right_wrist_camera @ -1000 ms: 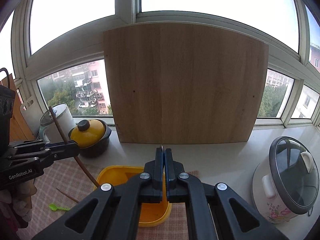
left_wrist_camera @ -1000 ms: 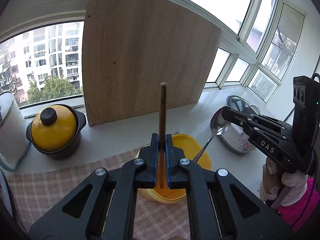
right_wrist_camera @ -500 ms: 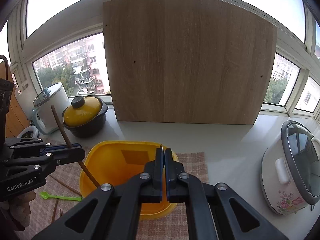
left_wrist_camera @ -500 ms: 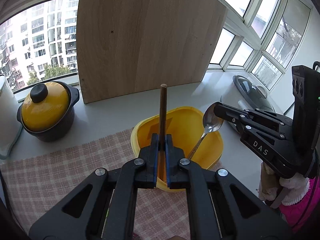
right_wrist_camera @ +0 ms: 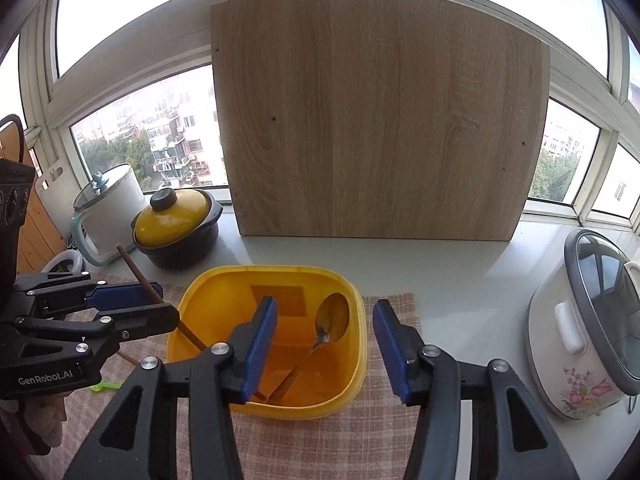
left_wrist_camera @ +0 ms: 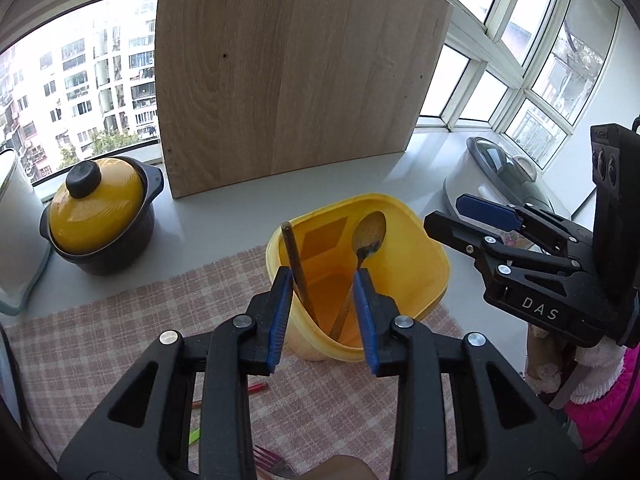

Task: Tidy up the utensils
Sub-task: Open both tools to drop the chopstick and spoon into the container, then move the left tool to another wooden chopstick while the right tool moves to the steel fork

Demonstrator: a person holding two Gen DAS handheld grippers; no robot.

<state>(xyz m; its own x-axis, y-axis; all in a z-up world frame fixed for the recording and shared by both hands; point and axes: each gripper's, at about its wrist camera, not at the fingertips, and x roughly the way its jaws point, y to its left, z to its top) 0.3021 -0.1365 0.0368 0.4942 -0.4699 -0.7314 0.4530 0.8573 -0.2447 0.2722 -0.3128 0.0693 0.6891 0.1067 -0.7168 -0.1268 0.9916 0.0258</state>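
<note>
A yellow plastic tub stands on a checked cloth. A metal spoon leans inside it against the far right wall. A brown wooden chopstick leans inside it on the left. My left gripper is open, its jaws either side of the tub's near rim, the chopstick free between them. My right gripper is open above the tub's right side, holding nothing.
A wooden board leans on the window behind. A yellow-lidded black pot and a white kettle stand left. A rice cooker stands right. A green utensil, a red stick and a fork lie on the cloth.
Both grippers lowered to the tub and opened. The left let go of the chopstick and the right let go of the spoon; both now lean inside the tub.
</note>
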